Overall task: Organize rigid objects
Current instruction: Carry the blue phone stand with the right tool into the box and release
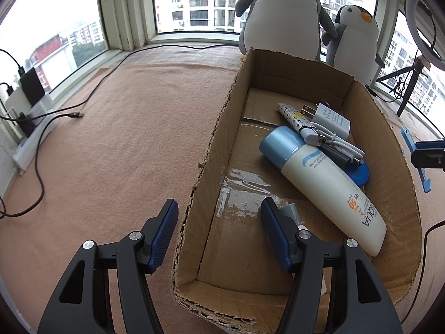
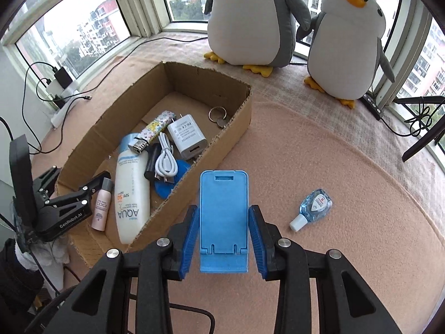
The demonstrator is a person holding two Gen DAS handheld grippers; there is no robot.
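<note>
The open cardboard box [image 1: 211,150] [image 2: 239,122] holds a white sunscreen bottle [image 1: 328,183] [image 2: 132,194], a white charger [image 2: 187,136], a patterned lighter [image 2: 155,130], a coiled white cable [image 2: 165,164], a key ring [image 2: 218,115] and a small pink bottle [image 2: 101,208]. My left gripper [image 1: 219,206] [image 2: 80,174] is open astride the box's left wall, its right finger inside beside the pink bottle's grey cap [image 1: 290,211]. A blue phone stand [image 2: 224,217] [image 1: 417,153] sits between the pads of my right gripper [image 2: 224,208], right of the box. On the carpet lies a small blue bottle [image 2: 313,207].
Two plush penguins [image 2: 250,16] [image 2: 350,39] stand by the window behind the box. A power strip with chargers and loose cables [image 1: 33,128] lines the left wall. A tripod [image 1: 408,83] and more cable sit at the right. Pink carpet [image 1: 125,144] covers the floor.
</note>
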